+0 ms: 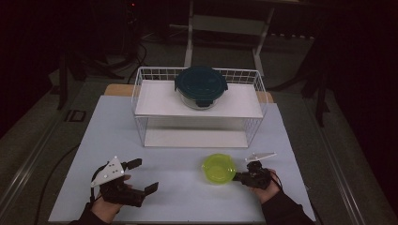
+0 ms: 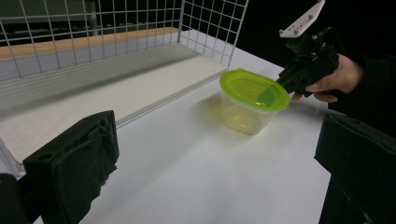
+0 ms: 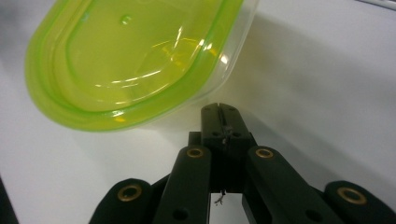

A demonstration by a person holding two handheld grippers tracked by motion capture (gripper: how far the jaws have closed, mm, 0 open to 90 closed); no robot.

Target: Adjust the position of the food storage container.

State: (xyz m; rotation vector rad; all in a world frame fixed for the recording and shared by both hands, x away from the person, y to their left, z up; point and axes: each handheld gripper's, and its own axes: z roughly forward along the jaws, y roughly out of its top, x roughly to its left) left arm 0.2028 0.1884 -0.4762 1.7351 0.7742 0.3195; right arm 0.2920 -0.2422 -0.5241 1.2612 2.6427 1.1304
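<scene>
A small clear container (image 1: 218,168) with a lime-green lid (image 2: 254,88) stands on the white tabletop (image 1: 178,187), near the person and to the right of centre, just in front of the white wire rack (image 1: 141,108). The right tongs (image 1: 244,177) sit at its right side with jaws pressed together, tips at the lid's rim; whether a sliver of rim is nipped between them cannot be told. The left tongs (image 1: 143,176) rest well apart at the near left, jaws spread and empty.

The container looks like thin, light plastic, seemingly empty, so it would likely slide or tip under a sideways nudge. Its smooth walls seem slippery and somewhat flexible. A steadier hold would probably be across the body just beneath the lid's overhang. A dark-lidded round container (image 1: 201,86) sits on the rack's upper shelf.
</scene>
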